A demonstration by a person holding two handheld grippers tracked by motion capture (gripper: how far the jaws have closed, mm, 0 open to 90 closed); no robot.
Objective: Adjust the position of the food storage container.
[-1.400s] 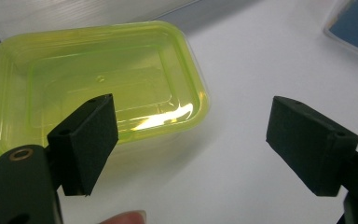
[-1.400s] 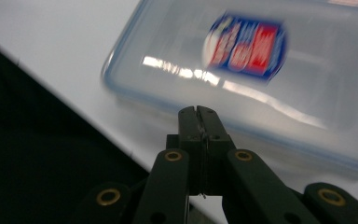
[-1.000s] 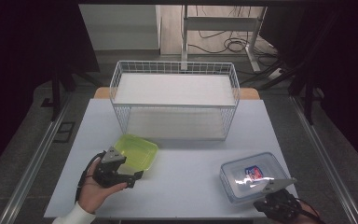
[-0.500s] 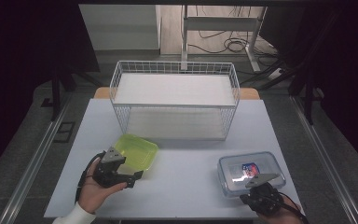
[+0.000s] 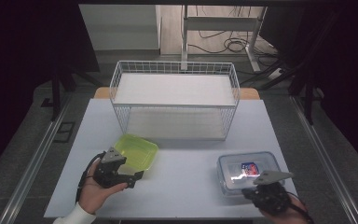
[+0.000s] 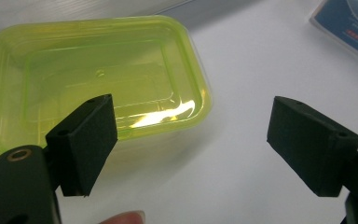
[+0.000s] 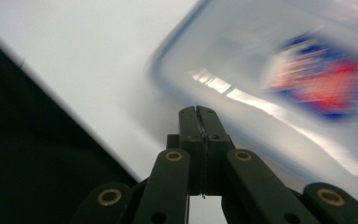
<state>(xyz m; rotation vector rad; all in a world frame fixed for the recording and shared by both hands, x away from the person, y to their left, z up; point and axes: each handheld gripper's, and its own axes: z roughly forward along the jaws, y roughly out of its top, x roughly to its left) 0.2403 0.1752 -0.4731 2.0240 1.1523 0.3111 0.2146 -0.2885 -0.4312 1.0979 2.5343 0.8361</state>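
The left gripper (image 5: 131, 176) was held low over the near left part of the white table (image 5: 186, 186), cradled in the person's left hand (image 5: 93, 191); its jaws were spread wide with nothing between them, and in the left gripper view (image 6: 191, 144) only bare tabletop lay in the gap. A yellow-green container (image 5: 136, 150), shallow, open-topped and empty, stood on the table just beyond that gripper; one jaw was seen over its near rim in the left gripper view (image 6: 98, 74), though contact could not be judged. The right gripper (image 5: 256, 190) was held at the near right edge of the table; its jaws were pressed fully together, gripping nothing, as the right gripper view (image 7: 199, 112) showed. A clear lidded box (image 5: 247, 169) with a blue rim and a red-and-blue label lay just ahead of the closed tips; in the right gripper view it appeared blurred (image 7: 279, 70), so touching could not be confirmed. A white wire basket (image 5: 175, 100) stood at the far middle of the table, well apart from both grippers.
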